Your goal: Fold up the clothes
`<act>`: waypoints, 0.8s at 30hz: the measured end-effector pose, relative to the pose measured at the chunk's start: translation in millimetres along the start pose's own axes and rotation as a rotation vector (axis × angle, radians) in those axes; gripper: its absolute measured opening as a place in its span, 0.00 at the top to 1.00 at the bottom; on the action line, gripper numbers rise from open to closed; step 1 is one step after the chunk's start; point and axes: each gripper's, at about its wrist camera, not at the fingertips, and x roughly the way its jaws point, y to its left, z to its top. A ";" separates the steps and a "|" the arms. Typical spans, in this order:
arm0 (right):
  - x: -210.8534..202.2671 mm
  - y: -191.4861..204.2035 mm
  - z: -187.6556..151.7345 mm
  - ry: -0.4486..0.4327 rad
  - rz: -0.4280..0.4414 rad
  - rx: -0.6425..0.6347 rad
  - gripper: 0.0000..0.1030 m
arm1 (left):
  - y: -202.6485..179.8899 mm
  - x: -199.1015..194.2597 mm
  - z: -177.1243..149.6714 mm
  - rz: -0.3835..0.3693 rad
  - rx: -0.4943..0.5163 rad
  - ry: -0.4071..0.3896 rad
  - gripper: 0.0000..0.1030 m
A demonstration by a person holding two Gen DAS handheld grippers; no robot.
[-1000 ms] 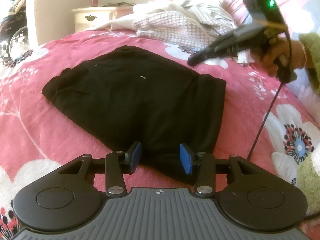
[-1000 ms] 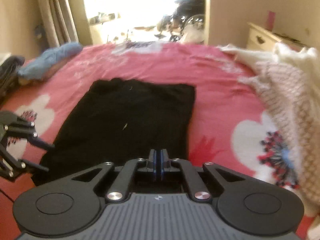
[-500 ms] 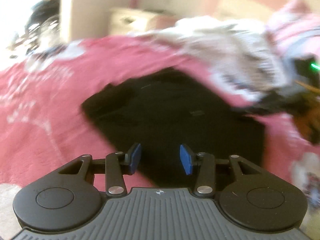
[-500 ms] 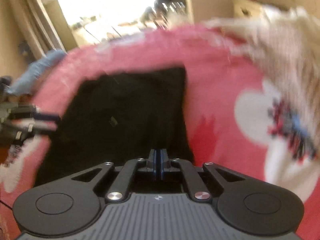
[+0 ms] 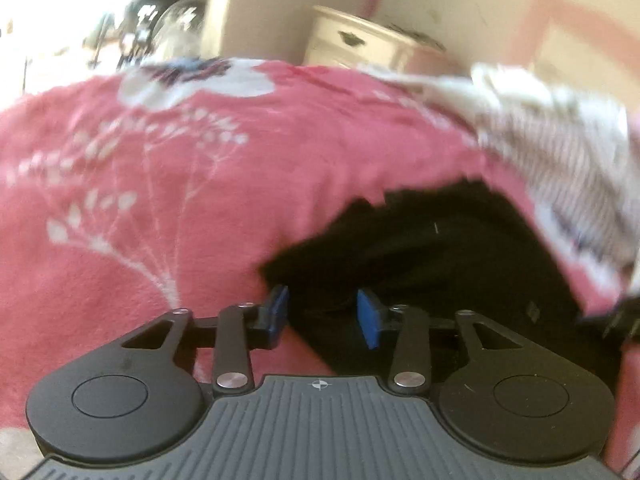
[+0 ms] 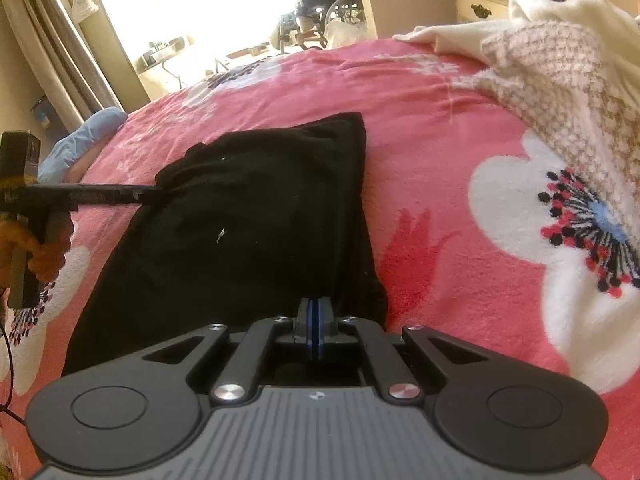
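Observation:
A black garment (image 6: pixel 248 240) lies flat on the pink flowered blanket (image 6: pixel 432 160). In the left wrist view my left gripper (image 5: pixel 323 316) is down at one corner of the garment (image 5: pixel 440 264). Its jaws are closing, the cloth's edge lies between the blue pads, and a gap still shows on both sides. From the right wrist view the left gripper (image 6: pixel 154 194) reaches in from the left, a hand on its handle. My right gripper (image 6: pixel 315 328) is shut, pads together, over the garment's near right edge. No cloth shows between its pads.
A heap of white and checked clothes (image 6: pixel 560 80) lies on the bed's right side, blurred in the left wrist view (image 5: pixel 560 152). A light blue cloth (image 6: pixel 80 140) sits at the far left edge. Beyond the bed are a cream nightstand (image 5: pixel 360 44) and a wheelchair (image 6: pixel 324 8).
My left gripper slid sideways along the garment to its corner and rolled, and its pads drew slightly closer. The right gripper stayed in place, only tilting a little, still shut.

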 end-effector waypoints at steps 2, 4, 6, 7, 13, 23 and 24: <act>0.3 0.0 -0.3 0.000 -0.001 -0.002 0.99 | -4.7 -8.2 4.0 0.056 0.017 -0.054 0.58; 0.8 -1.2 -0.7 -0.002 0.003 0.010 0.99 | -5.8 -9.6 7.7 0.055 0.039 -0.078 0.57; 1.2 -2.4 -1.2 -0.003 0.007 0.022 0.99 | -4.5 -1.7 11.1 0.096 0.049 -0.063 0.57; 1.2 -2.6 -1.4 -0.003 0.008 0.023 0.99 | 0.5 1.6 12.2 0.113 0.034 -0.058 0.56; -0.5 -0.4 1.1 0.008 0.004 0.013 0.99 | 13.3 -12.8 20.6 0.234 -0.002 -0.145 0.57; -22.7 7.9 19.9 -0.082 -0.028 0.011 0.84 | -16.4 -60.0 14.8 0.150 0.102 -0.197 0.51; -26.6 10.2 24.0 -0.102 -0.027 0.010 0.84 | -21.7 -59.6 11.1 0.126 0.116 -0.172 0.50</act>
